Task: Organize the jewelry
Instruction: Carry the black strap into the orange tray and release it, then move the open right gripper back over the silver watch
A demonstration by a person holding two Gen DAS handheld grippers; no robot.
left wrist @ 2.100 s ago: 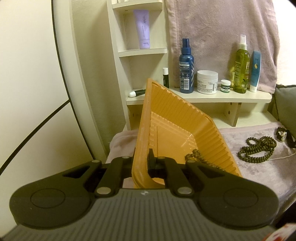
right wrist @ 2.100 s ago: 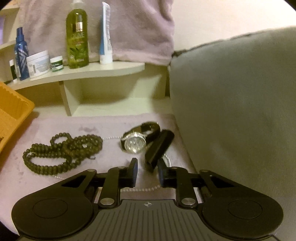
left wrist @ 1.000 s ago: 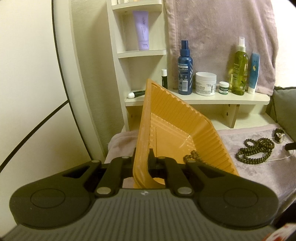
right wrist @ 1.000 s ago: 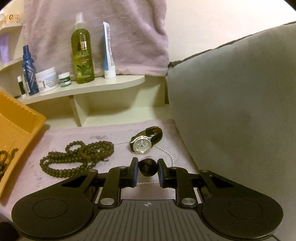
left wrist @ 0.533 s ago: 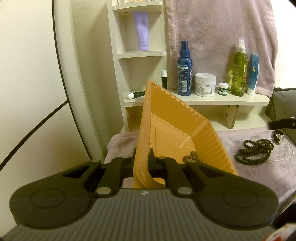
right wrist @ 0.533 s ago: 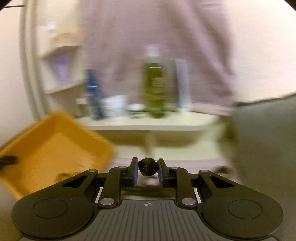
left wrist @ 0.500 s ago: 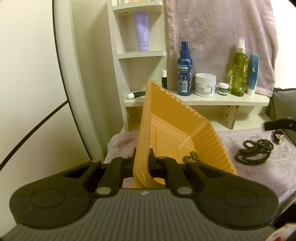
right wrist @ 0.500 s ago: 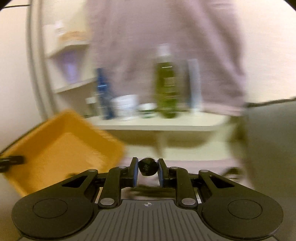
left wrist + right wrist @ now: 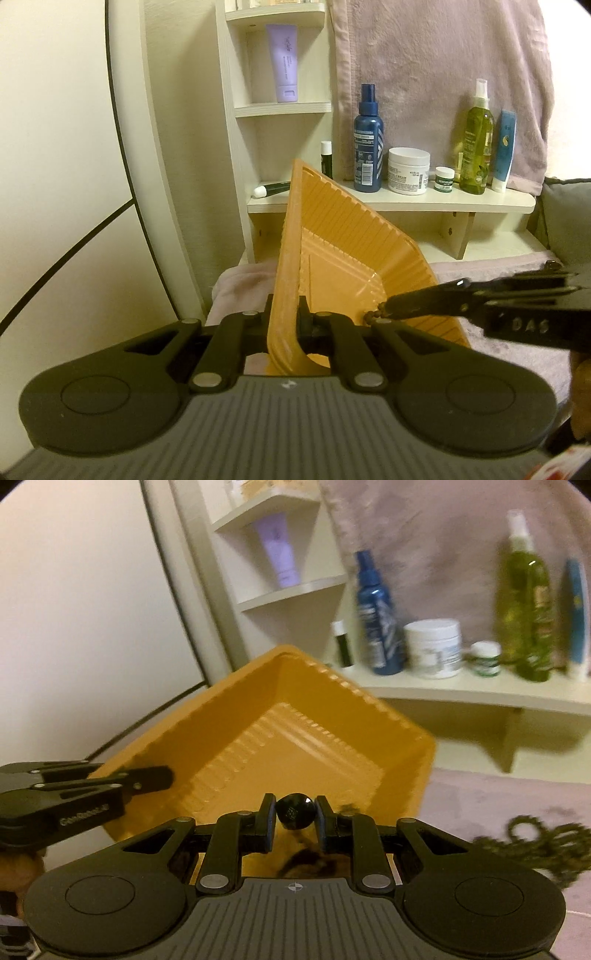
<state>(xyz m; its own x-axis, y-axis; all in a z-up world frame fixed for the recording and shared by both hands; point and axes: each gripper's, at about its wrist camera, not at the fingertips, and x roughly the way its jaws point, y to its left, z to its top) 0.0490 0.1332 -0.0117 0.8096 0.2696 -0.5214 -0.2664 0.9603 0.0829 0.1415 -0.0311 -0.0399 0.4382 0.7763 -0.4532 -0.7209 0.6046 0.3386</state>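
My left gripper (image 9: 286, 321) is shut on the near rim of the orange ribbed tray (image 9: 351, 251), which it holds tilted up. In the right wrist view the left gripper (image 9: 162, 777) grips the tray (image 9: 295, 716) at its left edge. A small black faceted piece (image 9: 294, 810) sits pinched between the fingers of my right gripper (image 9: 294, 814), just over the tray's near corner. Seen from the left wrist, the right gripper (image 9: 388, 314) reaches in from the right, beside dark beads (image 9: 373, 315) lying in the tray. A dark bead necklace (image 9: 543, 842) lies on the pink cloth at right.
A cream shelf (image 9: 406, 201) behind the tray carries a blue spray bottle (image 9: 367, 147), a white jar (image 9: 408, 171), a green bottle (image 9: 476, 144) and a blue tube. A mauve towel (image 9: 443, 55) hangs above. A grey cushion (image 9: 569, 218) stands at the right.
My right gripper swung left and a little up from the cloth to the tray, carrying the black piece, and now shows in the left wrist view. The left gripper and tray stayed still.
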